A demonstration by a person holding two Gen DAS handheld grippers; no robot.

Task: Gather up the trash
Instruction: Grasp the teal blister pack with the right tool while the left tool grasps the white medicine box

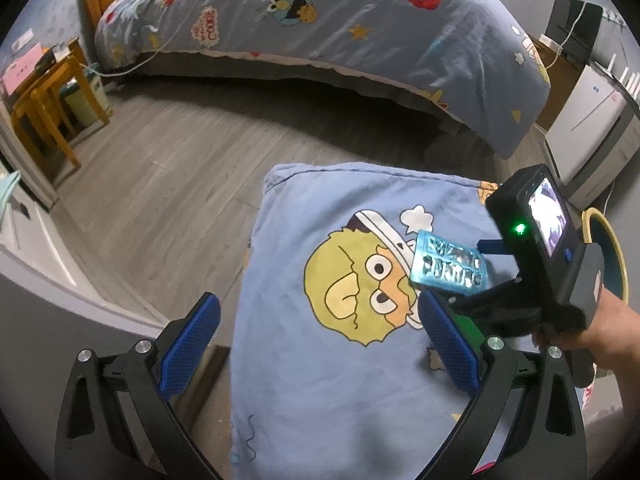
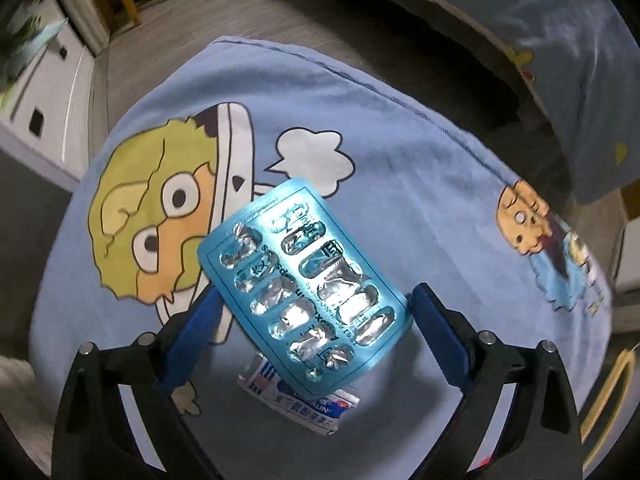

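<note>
Right claw [image 2: 316, 320]: jaws spread wide, blister pack [image 2: 304, 284] between them, contact unclear (pockets emptied). Pack's long axis slants up-left; it half-covers a sachet [image 2: 298, 400] on the pillow [image 2: 400, 160]. Left claw [image 1: 316, 344]: spread, empty. Beyond: open floor [image 1: 168, 152], then bed [image 1: 320, 12].

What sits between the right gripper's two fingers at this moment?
In the right wrist view, a blue blister pack with emptied pockets spans the gap of the right gripper, above the pillow and a small printed wrapper.
</note>
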